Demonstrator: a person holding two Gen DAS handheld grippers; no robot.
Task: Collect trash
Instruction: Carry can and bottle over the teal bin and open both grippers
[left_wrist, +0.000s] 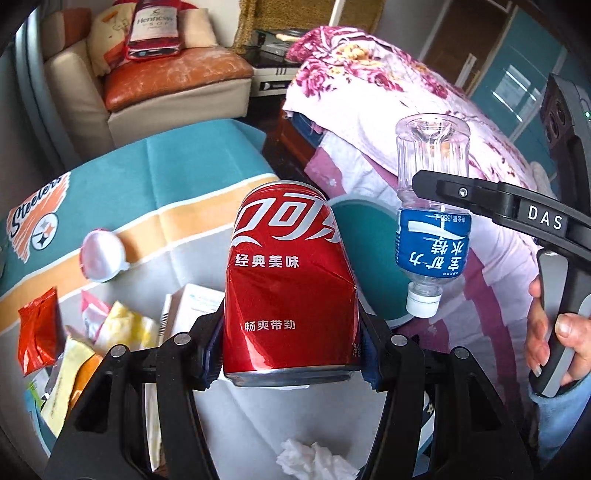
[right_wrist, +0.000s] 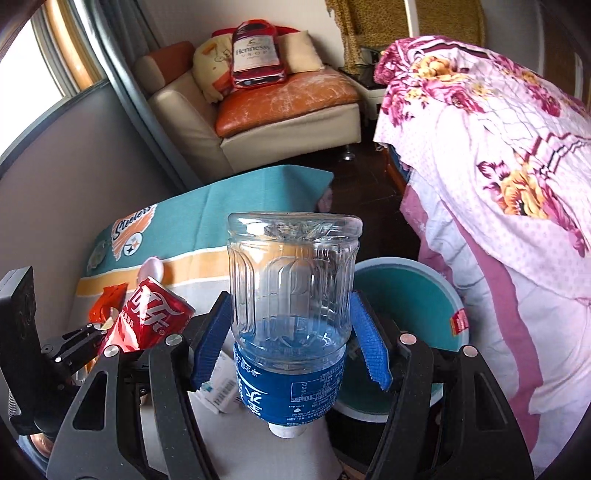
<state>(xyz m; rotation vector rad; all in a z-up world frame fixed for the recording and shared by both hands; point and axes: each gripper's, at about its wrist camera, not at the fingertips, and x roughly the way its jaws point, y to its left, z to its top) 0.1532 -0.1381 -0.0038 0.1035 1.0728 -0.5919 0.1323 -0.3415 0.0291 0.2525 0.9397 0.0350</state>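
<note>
My left gripper is shut on a dented red cola can and holds it above the table; the can also shows in the right wrist view. My right gripper is shut on an empty clear water bottle with a blue label, held upside down with its white cap pointing down. In the left wrist view the bottle hangs above the teal bin. The bin stands beside the table, just right of the bottle.
On the teal and white tablecloth lie a white cup, a red wrapper, yellow wrappers, a white box and a crumpled tissue. A floral quilt on a bed lies right; a sofa stands behind.
</note>
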